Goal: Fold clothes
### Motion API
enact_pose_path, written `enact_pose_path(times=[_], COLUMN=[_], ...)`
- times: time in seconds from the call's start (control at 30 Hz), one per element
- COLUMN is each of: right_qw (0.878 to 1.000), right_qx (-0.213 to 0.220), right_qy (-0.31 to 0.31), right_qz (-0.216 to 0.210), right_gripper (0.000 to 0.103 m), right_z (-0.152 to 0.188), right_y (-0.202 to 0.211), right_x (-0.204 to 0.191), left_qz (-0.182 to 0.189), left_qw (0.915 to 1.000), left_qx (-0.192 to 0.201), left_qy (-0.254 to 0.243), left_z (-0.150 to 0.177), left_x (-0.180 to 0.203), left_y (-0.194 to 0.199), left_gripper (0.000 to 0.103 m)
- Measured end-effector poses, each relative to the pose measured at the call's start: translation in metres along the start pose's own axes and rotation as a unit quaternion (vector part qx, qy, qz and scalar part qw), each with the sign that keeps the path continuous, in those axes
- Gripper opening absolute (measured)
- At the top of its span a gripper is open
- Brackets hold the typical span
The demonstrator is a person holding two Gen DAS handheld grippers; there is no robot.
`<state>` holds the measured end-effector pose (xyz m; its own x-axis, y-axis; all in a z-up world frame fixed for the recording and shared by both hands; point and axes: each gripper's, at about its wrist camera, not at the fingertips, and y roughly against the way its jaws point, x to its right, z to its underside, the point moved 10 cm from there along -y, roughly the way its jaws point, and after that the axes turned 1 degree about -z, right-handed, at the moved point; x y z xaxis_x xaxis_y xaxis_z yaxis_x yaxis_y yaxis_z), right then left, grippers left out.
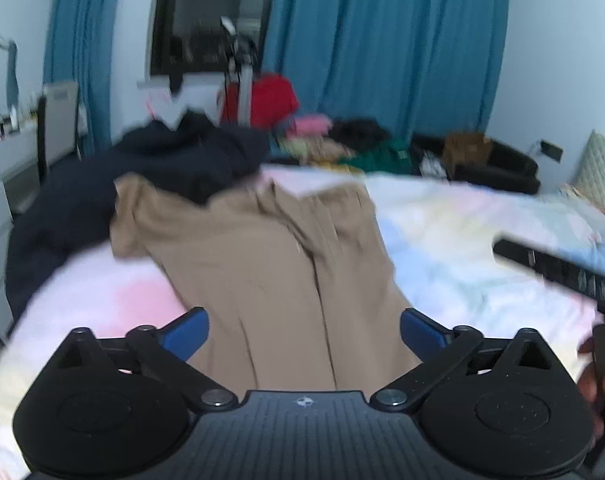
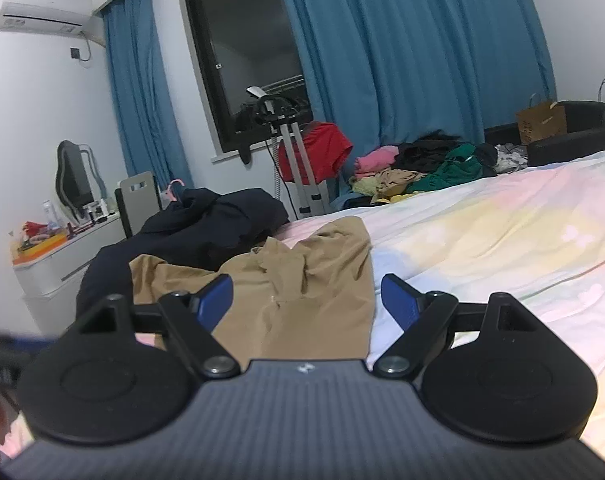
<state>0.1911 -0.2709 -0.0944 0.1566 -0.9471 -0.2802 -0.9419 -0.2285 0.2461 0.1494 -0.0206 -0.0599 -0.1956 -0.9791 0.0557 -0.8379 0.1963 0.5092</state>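
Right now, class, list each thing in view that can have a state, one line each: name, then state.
Left gripper: open, holding nothing.
Right gripper: open, holding nothing.
Tan trousers: spread lengthwise on the bed, top end rumpled, not folded.
Dark navy garment: crumpled heap beyond the trousers.
Blue curtains: drawn apart, window exposed.
Clothes pile: jumbled, unfolded.
Pastel bedsheet: spread, lightly creased.

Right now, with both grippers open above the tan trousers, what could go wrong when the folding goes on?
1. The tan trousers lie bunched at the far end, against the dark jacket; a grab there might catch both.
2. Both the left gripper and the right gripper hold nothing, so creases could be folded in.
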Motion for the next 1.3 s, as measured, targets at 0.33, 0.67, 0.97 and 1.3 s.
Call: enact_pose_path(times=[0.33, 0.67, 0.97, 1.3], right_qw=[0.999, 0.995, 0.983, 0.975], right_qx=[-0.029, -0.094, -0.162, -0.192], right_qy=[0.041, 0.044, 0.036, 0.026], right_qz=[-0.011, -0.015, -0.075, -0.113], right_gripper=[0.083, 0.082, 0.082, 0.074], right_z=[0.025, 0.051, 0.059, 0.094], right_y=[-0.019, -0.068, -0.203, -0.367], right_x=[-0.027, -0.052, -0.145, -0.279], left_qz=[-0.01, -0.022, -0.036, -0.052], left_qw=[0.9994, 0.9978, 0.9787, 0.9706], left_qx=[0.013, 0.05, 0.053, 0.016], left_qy=[0.031, 0.037, 0.195, 0.234], left_z=[0.008, 0.017, 0.036, 0.06], left_x=[-0.04, -0.086, -0.185, -0.223], left_y=[-0.014, 0.003, 0.018, -0.019], left_gripper=[0.103, 0.103, 0.103, 0.102])
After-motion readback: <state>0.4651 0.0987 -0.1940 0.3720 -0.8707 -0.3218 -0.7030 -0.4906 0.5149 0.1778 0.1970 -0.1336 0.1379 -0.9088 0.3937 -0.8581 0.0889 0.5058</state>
